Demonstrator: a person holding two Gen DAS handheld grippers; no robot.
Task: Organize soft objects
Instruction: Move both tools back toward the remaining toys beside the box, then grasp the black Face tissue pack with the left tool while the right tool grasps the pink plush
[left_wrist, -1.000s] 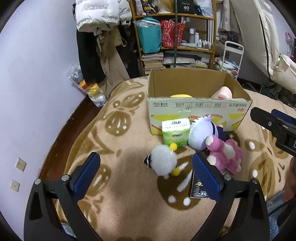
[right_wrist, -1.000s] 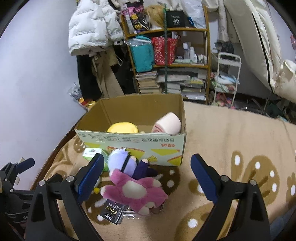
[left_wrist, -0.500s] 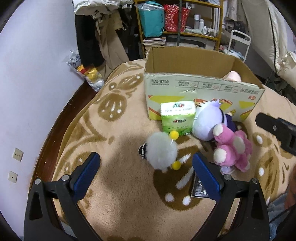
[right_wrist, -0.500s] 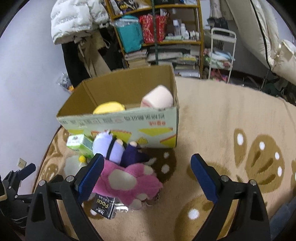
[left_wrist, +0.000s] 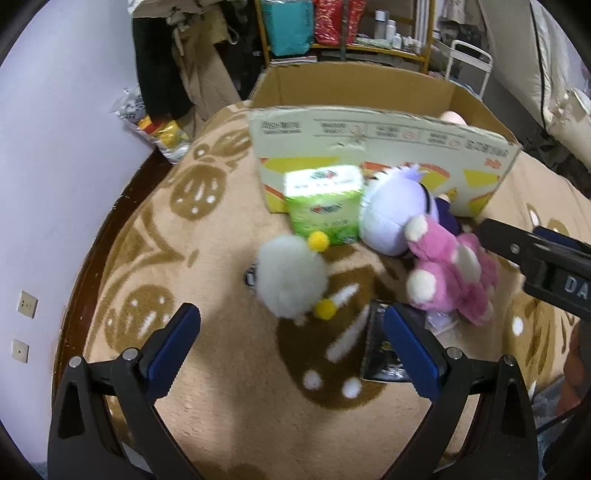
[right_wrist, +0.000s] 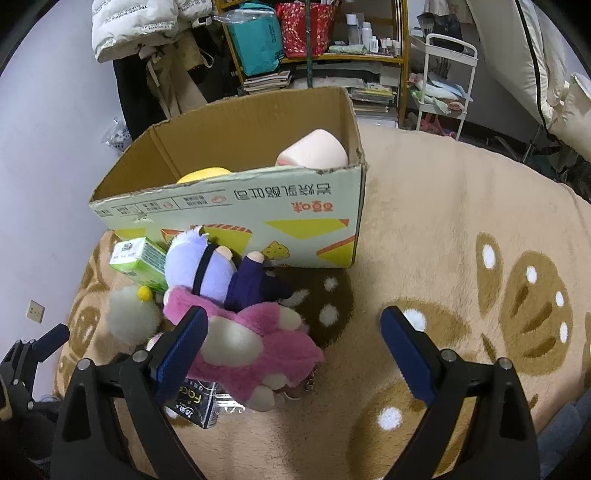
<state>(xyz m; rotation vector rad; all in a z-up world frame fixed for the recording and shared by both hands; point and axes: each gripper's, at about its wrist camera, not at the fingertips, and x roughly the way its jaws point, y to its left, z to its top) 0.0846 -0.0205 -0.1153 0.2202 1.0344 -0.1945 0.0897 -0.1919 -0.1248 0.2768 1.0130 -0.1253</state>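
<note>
Plush toys: pink (right_wrist: 255, 347), purple (left_wrist: 391, 218), white fluffy (left_wrist: 291, 282) lie in front of cardboard box (right_wrist: 236, 206) | left gripper (left_wrist: 291, 350) wide open, empty | right gripper (right_wrist: 295, 350) wide open, empty

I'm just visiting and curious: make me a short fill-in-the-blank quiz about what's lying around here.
The fluffy white ball toy has ___ pompoms.
The pink plush lies on the ___, outside the cardboard box.
The tissue pack is mostly ___.
Both the left tool and right tool are ___.

Answers: yellow; carpet; green; open
</note>
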